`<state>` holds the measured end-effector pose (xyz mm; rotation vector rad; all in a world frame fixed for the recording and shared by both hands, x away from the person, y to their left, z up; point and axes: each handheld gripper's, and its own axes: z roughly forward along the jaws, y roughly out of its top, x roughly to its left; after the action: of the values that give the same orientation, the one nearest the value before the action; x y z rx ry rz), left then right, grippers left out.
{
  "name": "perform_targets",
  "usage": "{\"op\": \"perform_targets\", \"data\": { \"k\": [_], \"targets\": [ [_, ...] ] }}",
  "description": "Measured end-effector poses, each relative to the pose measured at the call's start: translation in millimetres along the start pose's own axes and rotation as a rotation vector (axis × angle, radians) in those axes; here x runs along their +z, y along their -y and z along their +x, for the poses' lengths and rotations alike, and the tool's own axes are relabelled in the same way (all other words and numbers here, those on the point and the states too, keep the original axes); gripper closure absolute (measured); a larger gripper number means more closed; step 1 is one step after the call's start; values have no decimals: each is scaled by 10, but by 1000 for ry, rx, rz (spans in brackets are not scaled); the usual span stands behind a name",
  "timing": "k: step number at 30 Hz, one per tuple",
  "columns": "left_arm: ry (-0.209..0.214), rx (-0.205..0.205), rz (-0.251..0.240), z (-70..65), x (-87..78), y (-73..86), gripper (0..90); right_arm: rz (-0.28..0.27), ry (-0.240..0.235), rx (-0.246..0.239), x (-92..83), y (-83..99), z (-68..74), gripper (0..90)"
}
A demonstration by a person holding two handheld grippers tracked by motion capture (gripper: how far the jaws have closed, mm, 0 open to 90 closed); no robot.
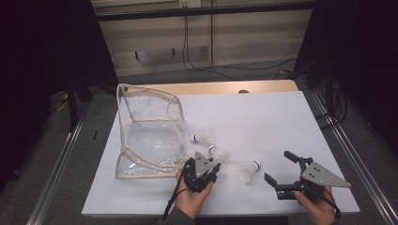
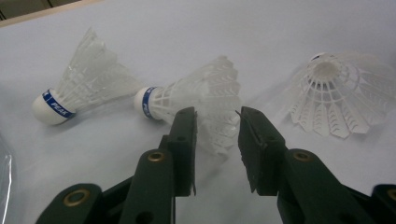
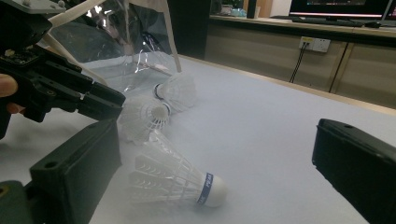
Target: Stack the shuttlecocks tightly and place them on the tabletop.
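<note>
Three white shuttlecocks with blue-banded corks lie on the white table [image 1: 263, 122]. My left gripper [image 1: 217, 168] reaches the middle shuttlecock [image 1: 219, 154]. In the left gripper view its jaws [image 2: 217, 112] stand on either side of that shuttlecock's skirt [image 2: 205, 88], open, with no visible squeeze. The left shuttlecock [image 2: 79, 88] and the right shuttlecock [image 2: 341, 93] lie apart from it. My right gripper [image 1: 277, 165] is held wide open just right of the nearest shuttlecock [image 1: 248, 170]. That shuttlecock [image 3: 177, 179] lies between its jaws [image 3: 217, 130], untouched.
A clear plastic bag [image 1: 145, 131] with cream piping stands open on the table's left half, beside the shuttlecocks. The bag [image 3: 116, 46] rises behind the left gripper [image 3: 100, 100] in the right gripper view. Metal rails [image 1: 61, 159] run along both table sides. Cabinets and cables lie beyond the far edge.
</note>
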<state>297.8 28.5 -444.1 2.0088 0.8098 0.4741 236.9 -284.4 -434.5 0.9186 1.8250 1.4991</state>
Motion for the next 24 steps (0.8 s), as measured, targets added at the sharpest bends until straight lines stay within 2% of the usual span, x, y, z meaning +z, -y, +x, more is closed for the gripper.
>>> {"op": "perform_targets", "data": {
  "k": [3, 6, 12, 19, 21, 23, 24],
  "targets": [
    [5, -3, 6, -14, 34, 18, 671, 1, 0, 2, 0, 1, 1, 5],
    [-32, -6, 1, 18, 61, 9, 670, 0, -2, 3, -3, -1, 3, 5],
    [-34, -11, -3, -16, 163, -23, 636, -1, -5, 1, -1, -1, 3, 5],
    [-53, -23, -43, -9, 219, -114, 591, -1, -3, 3, -2, 4, -4, 5],
    [-37, -24, -37, -25, 244, -148, 560, -1, -5, 2, 1, 5, -4, 5],
    [-18, -14, -51, -52, 267, -183, 536, 0, -4, 3, 1, 3, -1, 5],
    [-21, -2, -47, -61, 273, -200, 536, 0, -4, 3, -2, 1, 0, 5]
  ]
}}
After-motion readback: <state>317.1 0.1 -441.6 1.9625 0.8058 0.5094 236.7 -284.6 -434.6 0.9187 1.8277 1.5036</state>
